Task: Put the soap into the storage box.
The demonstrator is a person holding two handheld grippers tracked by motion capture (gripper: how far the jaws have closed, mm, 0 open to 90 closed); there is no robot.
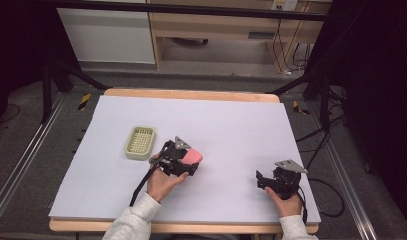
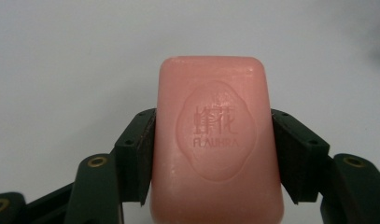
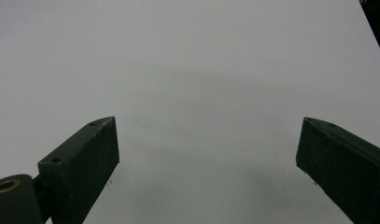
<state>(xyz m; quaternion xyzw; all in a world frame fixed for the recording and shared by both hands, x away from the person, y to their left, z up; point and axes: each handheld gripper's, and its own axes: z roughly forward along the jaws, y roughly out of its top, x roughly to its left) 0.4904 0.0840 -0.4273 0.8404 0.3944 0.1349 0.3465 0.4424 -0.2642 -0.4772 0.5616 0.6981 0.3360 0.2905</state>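
Observation:
A pink bar of soap (image 2: 214, 140) with an embossed oval stamp sits clamped between the two black jaws of my left gripper (image 2: 214, 154). From above, that gripper (image 1: 188, 162) is lifted over the middle of the white sheet, the pink soap (image 1: 192, 157) sticking out of it toward the right. A pale green soap dish (image 1: 140, 142) with a slotted bottom lies on the sheet just left of it. My right gripper (image 1: 261, 181) rests near the front right of the table; its jaws stand wide apart over bare sheet (image 3: 206, 144) with nothing between them.
A white sheet (image 1: 231, 130) covers most of the wooden table (image 1: 191, 94). Black frame legs and cables (image 1: 326, 150) stand off the right side, and a wooden shelf unit (image 1: 216, 25) is behind the table.

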